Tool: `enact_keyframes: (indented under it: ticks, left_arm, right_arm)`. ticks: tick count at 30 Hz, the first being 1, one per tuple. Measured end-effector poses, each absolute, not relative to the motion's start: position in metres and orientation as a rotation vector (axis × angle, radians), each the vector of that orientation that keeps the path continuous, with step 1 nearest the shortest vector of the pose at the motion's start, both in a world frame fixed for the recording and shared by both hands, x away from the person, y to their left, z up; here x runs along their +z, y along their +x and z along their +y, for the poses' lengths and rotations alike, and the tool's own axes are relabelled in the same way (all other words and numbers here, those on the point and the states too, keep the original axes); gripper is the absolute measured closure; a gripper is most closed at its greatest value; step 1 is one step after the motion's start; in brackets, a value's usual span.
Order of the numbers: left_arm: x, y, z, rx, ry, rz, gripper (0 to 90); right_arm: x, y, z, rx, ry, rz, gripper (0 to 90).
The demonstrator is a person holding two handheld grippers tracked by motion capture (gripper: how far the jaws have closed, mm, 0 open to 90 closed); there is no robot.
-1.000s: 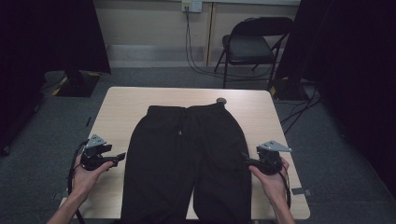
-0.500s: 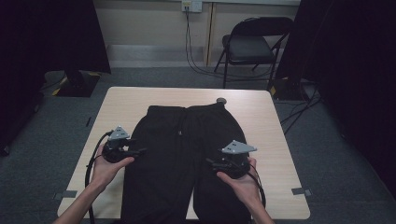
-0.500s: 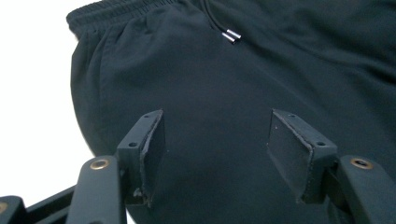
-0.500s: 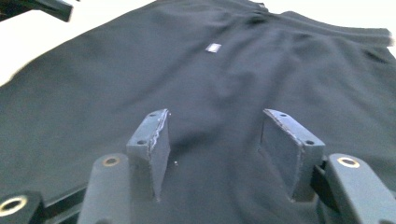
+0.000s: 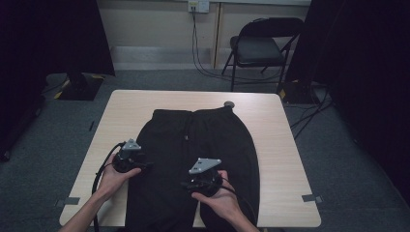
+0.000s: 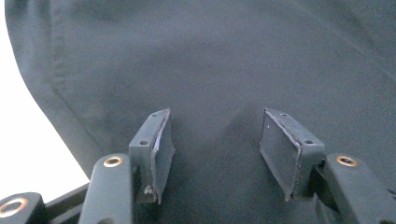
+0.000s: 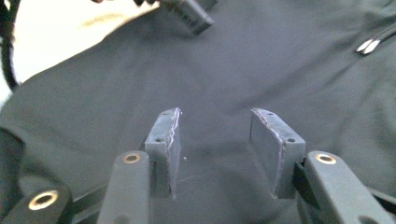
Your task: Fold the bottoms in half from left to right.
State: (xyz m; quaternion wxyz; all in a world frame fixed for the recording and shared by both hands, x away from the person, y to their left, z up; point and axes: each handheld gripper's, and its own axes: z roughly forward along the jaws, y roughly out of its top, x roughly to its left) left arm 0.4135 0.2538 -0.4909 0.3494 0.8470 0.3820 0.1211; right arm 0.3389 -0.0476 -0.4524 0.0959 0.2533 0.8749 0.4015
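Evidently the black trousers [image 5: 193, 159] are lying spread flat along the table's [image 5: 280, 145] middle, waistband toward the far edge, ready for folding. Both grippers have just been closing. The left gripper [image 6: 212, 149] is pressing onto the left leg, the right gripper [image 7: 217, 149] onto cloth nearer the middle, jaws parted, nothing pinched yet.

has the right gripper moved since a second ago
Yes. The right gripper has come inward from the table's right edge over the black trousers, toward their middle. Its jaws have just been closing, with nothing pinched between them yet.
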Motion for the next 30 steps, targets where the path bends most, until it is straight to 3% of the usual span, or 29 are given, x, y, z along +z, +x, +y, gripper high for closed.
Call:
enact_keyframes:
  ticks: [10, 30]
  left_arm:
    - [-0.497, 0.407, 0.254, 0.387, 2.175, 0.952, 41.3]
    - [-0.503, 0.400, 0.231, 0.392, 2.130, 0.892, 37.5]
  right_arm:
    - [-0.491, 0.338, -0.040, 1.055, 0.745, 2.686, 44.8]
    - [-0.500, 0.325, -0.093, 1.133, 0.745, 2.581, 44.6]
